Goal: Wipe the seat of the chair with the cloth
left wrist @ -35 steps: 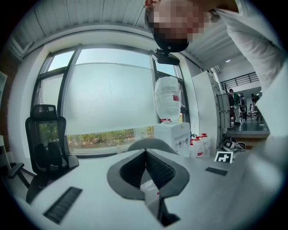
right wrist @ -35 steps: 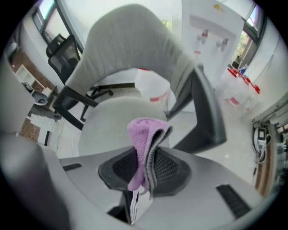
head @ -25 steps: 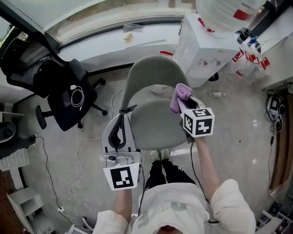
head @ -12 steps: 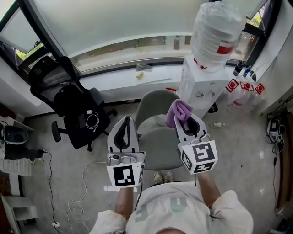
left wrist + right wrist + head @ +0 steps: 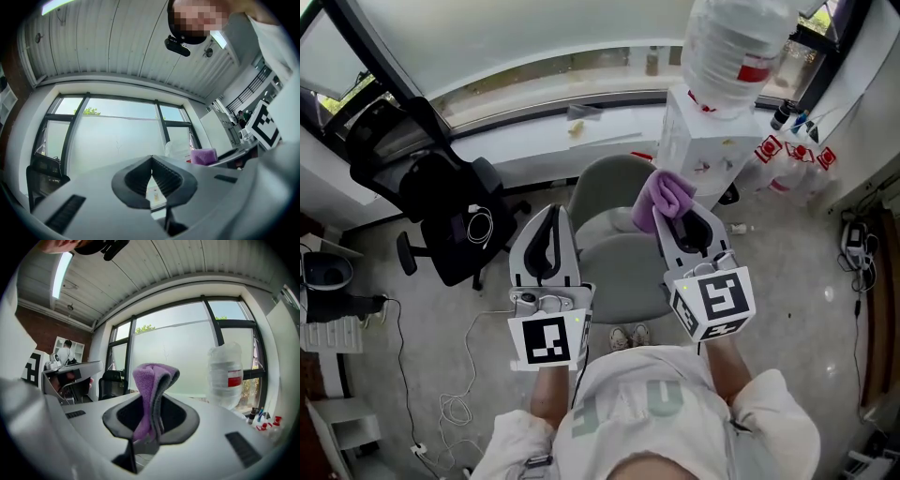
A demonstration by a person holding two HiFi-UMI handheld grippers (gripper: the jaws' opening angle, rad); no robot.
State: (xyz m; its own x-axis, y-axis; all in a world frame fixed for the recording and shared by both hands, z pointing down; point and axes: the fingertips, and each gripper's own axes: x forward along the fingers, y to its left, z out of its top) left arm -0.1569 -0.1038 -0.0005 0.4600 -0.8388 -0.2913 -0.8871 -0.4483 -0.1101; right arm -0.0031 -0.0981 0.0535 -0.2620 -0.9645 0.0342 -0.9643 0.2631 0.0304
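The grey chair stands below both grippers; its seat (image 5: 619,281) and rounded back (image 5: 614,183) show in the head view. My right gripper (image 5: 670,214) is shut on a purple cloth (image 5: 661,200), which sticks up bunched from the jaws (image 5: 149,380). It is held in the air above the seat's right side. My left gripper (image 5: 551,211) hovers over the seat's left edge, its jaws closed together with nothing in them (image 5: 151,158). Both gripper views look up at windows and ceiling, so the chair is hidden there. The cloth (image 5: 203,156) also shows in the left gripper view.
A black office chair (image 5: 441,216) with a white cable on it stands to the left. A white water dispenser (image 5: 703,141) with a large bottle (image 5: 731,47) stands behind the grey chair at right. Cables (image 5: 473,356) lie on the floor; small bottles (image 5: 787,164) sit at right.
Both grippers have risen away from the seat. The right one, with the cloth, was down by the seat's right edge. The head view has tilted up toward the window.
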